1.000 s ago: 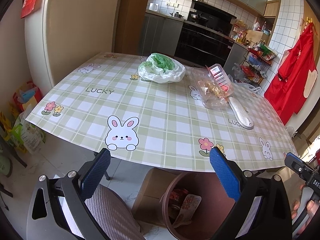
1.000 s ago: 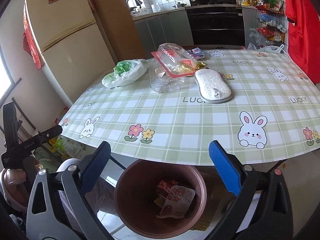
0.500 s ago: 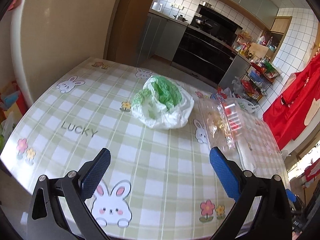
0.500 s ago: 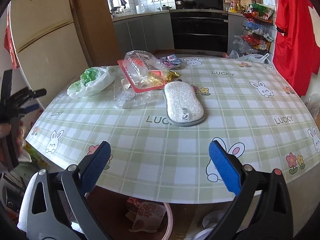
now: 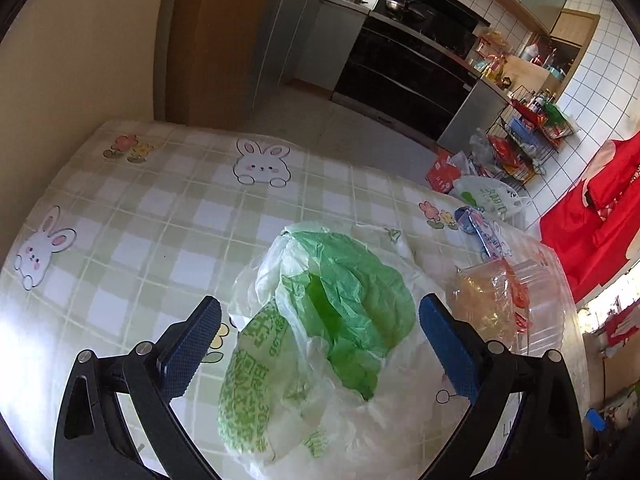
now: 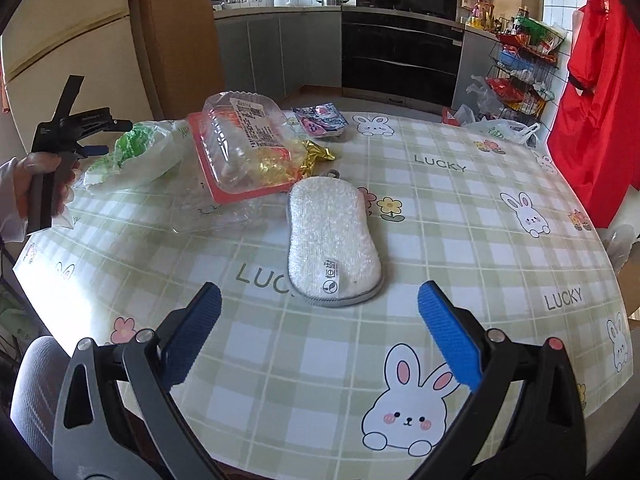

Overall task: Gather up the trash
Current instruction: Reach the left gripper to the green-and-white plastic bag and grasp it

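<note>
A crumpled white and green plastic bag (image 5: 320, 332) lies on the checked tablecloth; it also shows in the right wrist view (image 6: 136, 152). My left gripper (image 5: 320, 344) is open, with its blue pads on either side of the bag, just above it. A clear plastic food box (image 6: 244, 144) with a red tray and gold wrappers lies beside the bag, and shows in the left wrist view (image 5: 504, 304). My right gripper (image 6: 320, 332) is open and empty over the table's near edge, just short of a white sponge pad (image 6: 332, 240).
A small blue and pink wrapper (image 6: 320, 120) lies at the table's far side. A fridge (image 6: 60, 60) stands to the left, kitchen cabinets and an oven (image 6: 400, 56) behind. A wire rack (image 6: 524, 76) and red apron (image 6: 600, 100) are at the right.
My left gripper has moved forward over the table from above the bin to straddle the green and white bag. My right gripper has risen from the bin and advanced toward the sponge.
</note>
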A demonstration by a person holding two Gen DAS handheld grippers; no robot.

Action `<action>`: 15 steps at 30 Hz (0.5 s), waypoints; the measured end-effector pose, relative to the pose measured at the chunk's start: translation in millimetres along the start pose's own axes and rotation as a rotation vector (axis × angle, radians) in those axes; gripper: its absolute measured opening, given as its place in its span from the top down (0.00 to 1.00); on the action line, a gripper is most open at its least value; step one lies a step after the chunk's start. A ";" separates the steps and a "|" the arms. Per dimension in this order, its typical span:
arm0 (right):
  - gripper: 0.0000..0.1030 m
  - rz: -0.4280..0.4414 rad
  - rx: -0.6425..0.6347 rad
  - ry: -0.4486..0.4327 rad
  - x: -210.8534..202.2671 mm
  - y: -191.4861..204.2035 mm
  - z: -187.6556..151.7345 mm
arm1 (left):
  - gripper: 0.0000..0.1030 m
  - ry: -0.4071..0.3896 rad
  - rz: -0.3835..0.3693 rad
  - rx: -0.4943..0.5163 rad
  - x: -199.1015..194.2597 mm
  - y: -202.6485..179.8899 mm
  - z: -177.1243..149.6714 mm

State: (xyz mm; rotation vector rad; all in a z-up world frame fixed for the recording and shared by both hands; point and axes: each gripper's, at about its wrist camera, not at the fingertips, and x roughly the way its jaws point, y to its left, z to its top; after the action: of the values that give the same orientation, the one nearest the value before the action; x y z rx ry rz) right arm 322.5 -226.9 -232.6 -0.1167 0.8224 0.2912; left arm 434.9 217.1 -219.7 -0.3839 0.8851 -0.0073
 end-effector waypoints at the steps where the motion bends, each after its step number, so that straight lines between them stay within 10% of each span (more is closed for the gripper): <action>1: 0.06 -0.001 -0.006 0.003 5.5 -1.0 2.5 | 0.06 0.027 -0.013 -0.028 9.3 3.4 0.5; 10: 0.06 0.035 -0.019 0.042 47.7 -6.6 18.6 | 0.12 0.111 0.031 0.014 47.1 6.6 -20.6; 15: 0.06 0.063 0.000 0.086 76.0 -11.0 26.6 | 0.46 0.102 0.053 0.087 44.9 3.8 -31.8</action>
State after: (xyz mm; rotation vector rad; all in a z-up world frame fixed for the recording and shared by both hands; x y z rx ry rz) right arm 393.5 -215.7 -270.6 -0.1042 0.9124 0.3474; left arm 439.0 203.0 -272.9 -0.2808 0.9919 -0.0166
